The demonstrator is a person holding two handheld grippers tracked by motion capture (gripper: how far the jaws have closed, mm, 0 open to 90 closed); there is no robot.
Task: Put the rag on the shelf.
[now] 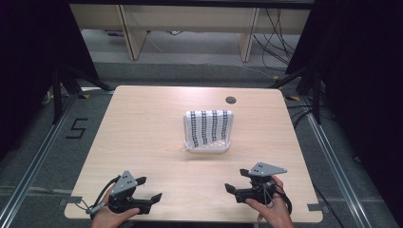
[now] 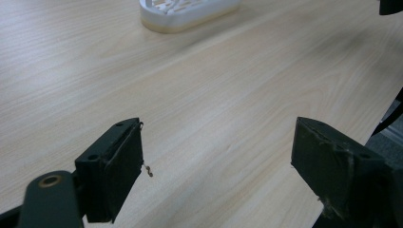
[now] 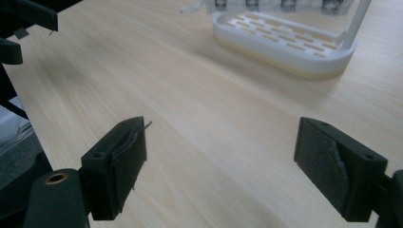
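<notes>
**Both grippers parked, rack ahead**

My left gripper [image 1: 145, 189] and right gripper [image 1: 236, 182] sit at the table's [image 1: 142, 142] near edge, fingers [image 2: 111, 175] spread wide, holding nothing. The white slotted rack [image 1: 208, 130] stands mid-table, well apart from both. I'd approach level and slow, closing on its rim rather than its upright wall. Pale wood surface, bare; cables [image 1: 275, 33] and shelving legs behind, dark curtains at the sides.

White rack [image 1: 208, 146] — black-checked cloth [image 1: 209, 126], pale wood table [image 1: 142, 133]
</notes>
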